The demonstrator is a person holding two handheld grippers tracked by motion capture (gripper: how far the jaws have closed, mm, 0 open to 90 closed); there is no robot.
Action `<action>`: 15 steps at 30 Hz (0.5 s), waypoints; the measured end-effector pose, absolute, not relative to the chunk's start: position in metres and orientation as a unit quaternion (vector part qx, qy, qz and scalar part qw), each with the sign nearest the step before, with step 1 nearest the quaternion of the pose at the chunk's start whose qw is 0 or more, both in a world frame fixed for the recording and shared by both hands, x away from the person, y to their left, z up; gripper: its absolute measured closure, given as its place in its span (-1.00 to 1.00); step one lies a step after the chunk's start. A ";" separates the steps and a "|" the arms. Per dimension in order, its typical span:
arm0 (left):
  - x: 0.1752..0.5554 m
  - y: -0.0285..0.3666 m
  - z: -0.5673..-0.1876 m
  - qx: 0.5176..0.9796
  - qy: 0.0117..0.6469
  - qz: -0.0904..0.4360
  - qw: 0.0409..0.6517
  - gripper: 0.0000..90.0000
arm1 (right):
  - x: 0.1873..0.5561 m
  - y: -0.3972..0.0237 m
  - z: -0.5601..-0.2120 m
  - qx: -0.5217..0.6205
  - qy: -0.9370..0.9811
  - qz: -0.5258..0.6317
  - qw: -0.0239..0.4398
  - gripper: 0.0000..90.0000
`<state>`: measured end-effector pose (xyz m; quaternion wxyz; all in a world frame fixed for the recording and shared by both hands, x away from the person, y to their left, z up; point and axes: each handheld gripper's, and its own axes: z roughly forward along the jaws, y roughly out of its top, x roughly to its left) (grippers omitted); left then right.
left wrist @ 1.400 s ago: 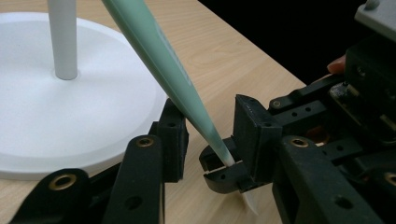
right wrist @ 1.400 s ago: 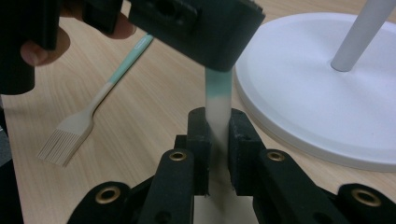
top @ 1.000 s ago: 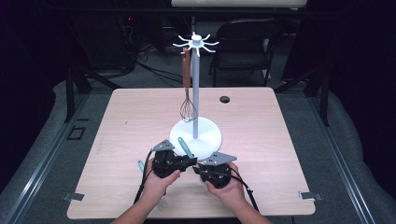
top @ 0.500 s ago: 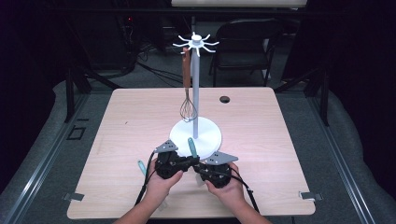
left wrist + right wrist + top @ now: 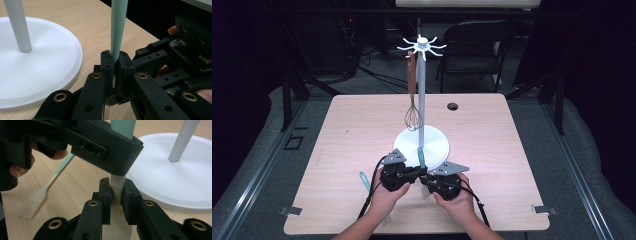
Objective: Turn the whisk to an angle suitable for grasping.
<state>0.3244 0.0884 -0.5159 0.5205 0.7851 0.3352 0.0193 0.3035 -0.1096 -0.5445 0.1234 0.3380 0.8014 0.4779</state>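
Pinching one upright mint-green and beige utensil (image 5: 118, 27), both grippers meet.
Left gripper (image 5: 115, 72) clamps its green handle; right gripper (image 5: 116, 202) clamps the beige part just below.

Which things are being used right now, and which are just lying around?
In use: green tool, held upright, clamped by the left gripper and the right gripper; probably the stand too, since the tool may be meant to hang there.

Lying about: brush, flat on the table; whisk, hanging on the stand.
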 end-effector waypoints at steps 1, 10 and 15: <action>0.325 0.089 -0.516 0.786 0.334 0.018 0.519 0.88 | 0.303 -0.110 -0.544 0.337 0.801 0.478 0.124 0.71; 0.337 0.089 -0.506 0.794 0.329 0.014 0.511 0.88 | 0.300 -0.122 -0.540 0.338 0.803 0.474 0.128 0.67; 0.347 0.091 -0.494 0.798 0.326 0.024 0.507 0.88 | 0.298 -0.129 -0.537 0.340 0.801 0.473 0.136 0.67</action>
